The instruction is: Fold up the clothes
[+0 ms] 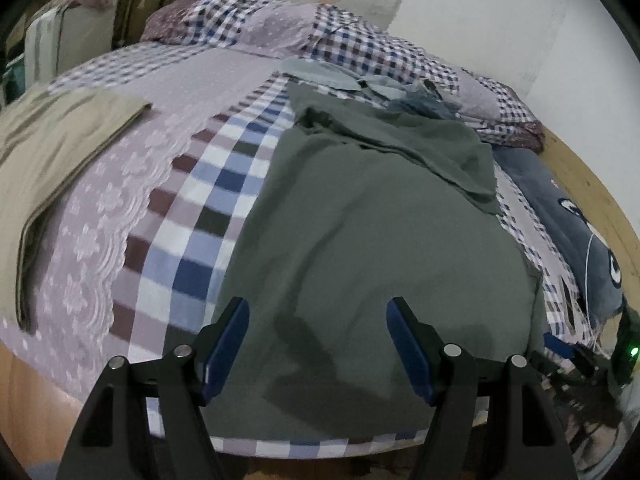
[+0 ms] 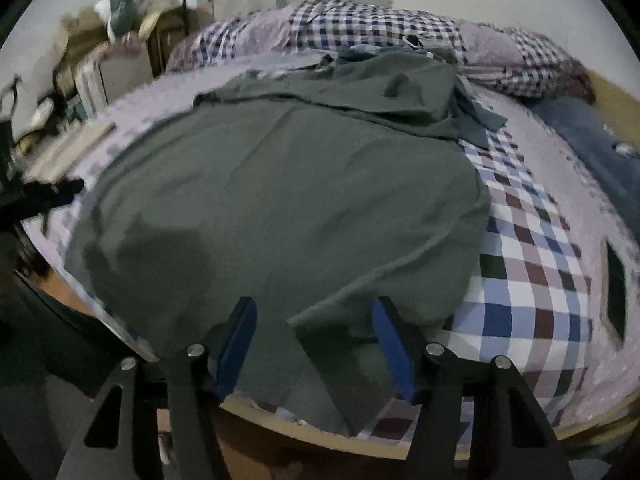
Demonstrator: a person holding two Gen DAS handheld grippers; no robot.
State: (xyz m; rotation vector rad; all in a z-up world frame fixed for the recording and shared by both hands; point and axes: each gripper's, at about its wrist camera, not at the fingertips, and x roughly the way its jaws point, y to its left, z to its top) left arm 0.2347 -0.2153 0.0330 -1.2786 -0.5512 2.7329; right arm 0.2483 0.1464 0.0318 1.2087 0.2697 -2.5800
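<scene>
Both claws, left claw (image 1: 318, 344) and right claw (image 2: 314, 346), are hovering released over the green garment (image 1: 360, 240), which is lying spread on the bed (image 1: 192, 216). Folding is hardly beginning, I judge; a tan folded cloth (image 1: 52, 152) is lying aside.

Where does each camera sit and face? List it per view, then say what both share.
Left wrist: sits behind the open left tongs, over the bed's near edge, facing along the green garment toward the pillows; the right tongs' tip shows at far right.
Right wrist: sits behind the open right tongs, over the garment's near right corner, facing the same way; a dark blur at left may be the left tongs.
Shared: garment, checked sheet, pillows.
</scene>
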